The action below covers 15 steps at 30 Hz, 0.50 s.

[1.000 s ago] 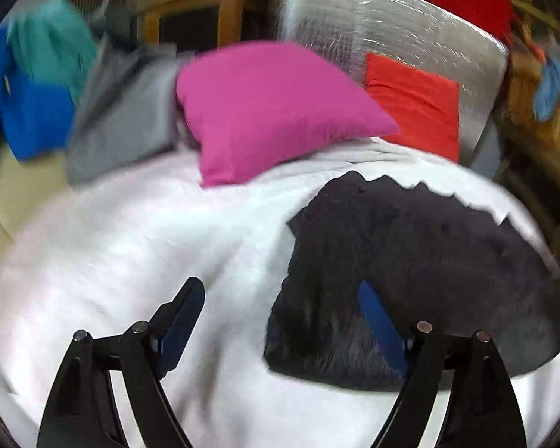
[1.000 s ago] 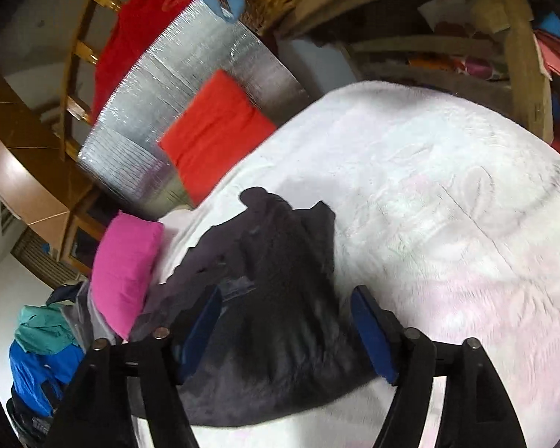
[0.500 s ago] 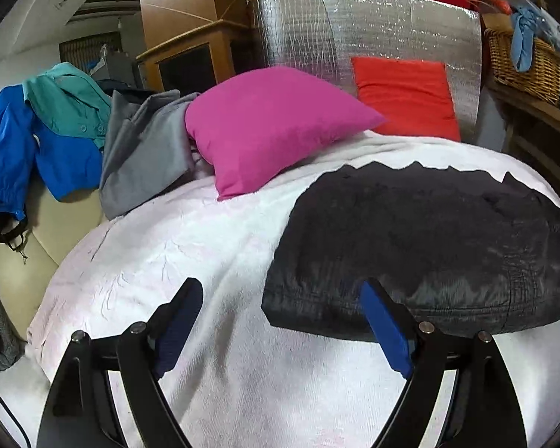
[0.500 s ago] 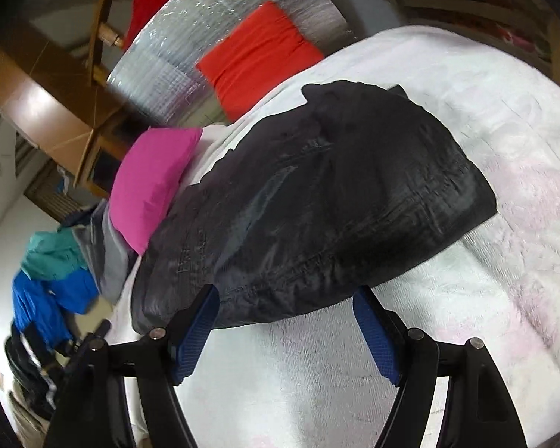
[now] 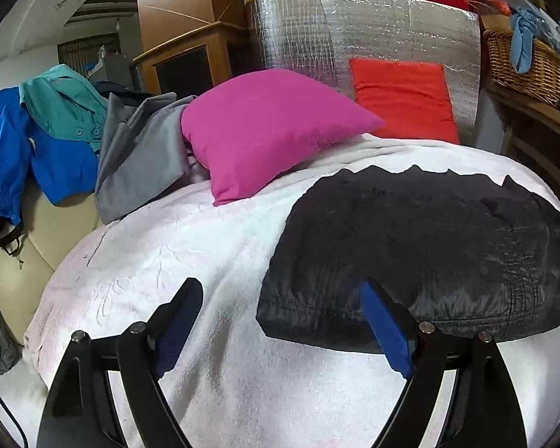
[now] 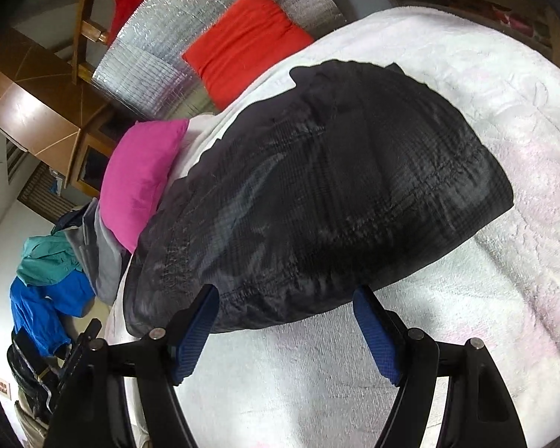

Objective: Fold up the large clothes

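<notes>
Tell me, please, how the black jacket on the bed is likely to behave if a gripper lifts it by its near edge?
The black jacket looks puffy and quilted, so probably light for its bulk. Its shell shows a sheen, so it may slip between the pads. It drapes over the white blanket, so it would likely sag rather than hold shape.

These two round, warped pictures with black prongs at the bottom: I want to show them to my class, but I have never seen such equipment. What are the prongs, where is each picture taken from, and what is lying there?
There is no robot: a person holds a two-finger gripper in each hand. A wide-angle camera on each looks along its fingers, which bends the view. One picture comes from the left gripper, the other from the right gripper. Both are open and hold nothing. On the white blanket lies a black jacket, the garment to fold. Behind it are a pink cushion, a red cushion against a silver foil panel, and a pile of other clothes to the left.
</notes>
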{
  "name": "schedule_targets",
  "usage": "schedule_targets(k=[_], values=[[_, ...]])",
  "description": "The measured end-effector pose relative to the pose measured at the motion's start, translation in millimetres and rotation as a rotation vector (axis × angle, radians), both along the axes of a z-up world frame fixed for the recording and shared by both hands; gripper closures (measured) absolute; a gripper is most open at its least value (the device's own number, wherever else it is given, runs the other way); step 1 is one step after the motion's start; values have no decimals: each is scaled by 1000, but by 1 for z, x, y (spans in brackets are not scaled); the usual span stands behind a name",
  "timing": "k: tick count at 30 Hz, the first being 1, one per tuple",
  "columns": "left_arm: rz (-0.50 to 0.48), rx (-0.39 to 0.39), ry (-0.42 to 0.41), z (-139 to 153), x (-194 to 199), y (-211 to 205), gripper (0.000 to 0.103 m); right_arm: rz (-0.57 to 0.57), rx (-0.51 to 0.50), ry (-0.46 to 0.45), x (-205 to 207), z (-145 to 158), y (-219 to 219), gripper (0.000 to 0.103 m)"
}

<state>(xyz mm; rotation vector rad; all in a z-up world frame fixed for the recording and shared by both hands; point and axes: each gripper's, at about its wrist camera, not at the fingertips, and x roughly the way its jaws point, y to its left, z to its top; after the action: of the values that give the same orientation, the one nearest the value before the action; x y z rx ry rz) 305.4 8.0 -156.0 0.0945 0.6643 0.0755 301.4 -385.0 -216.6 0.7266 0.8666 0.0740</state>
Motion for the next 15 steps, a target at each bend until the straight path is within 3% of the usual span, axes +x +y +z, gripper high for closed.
schedule_targets(k=[2, 4, 7, 10, 12, 15], values=[[-16, -7, 19, -3, 1, -2, 16, 13, 11, 13, 1, -3, 0, 26], [-57, -62, 80, -10, 5, -3, 16, 19, 28, 25, 1, -5, -1, 26], [-125, -274, 254, -30, 17, 5, 16, 13, 61, 41, 0, -9, -6, 26], [-117, -561, 410, -55, 27, 25, 16, -8, 96, 56, -3, -14, -12, 26], [-66, -637, 451, -66, 31, 35, 16, -29, 124, 71, -5, -18, -18, 26], [21, -687, 470, -77, 36, 46, 16, -67, 149, 93, -6, -24, -25, 26]])
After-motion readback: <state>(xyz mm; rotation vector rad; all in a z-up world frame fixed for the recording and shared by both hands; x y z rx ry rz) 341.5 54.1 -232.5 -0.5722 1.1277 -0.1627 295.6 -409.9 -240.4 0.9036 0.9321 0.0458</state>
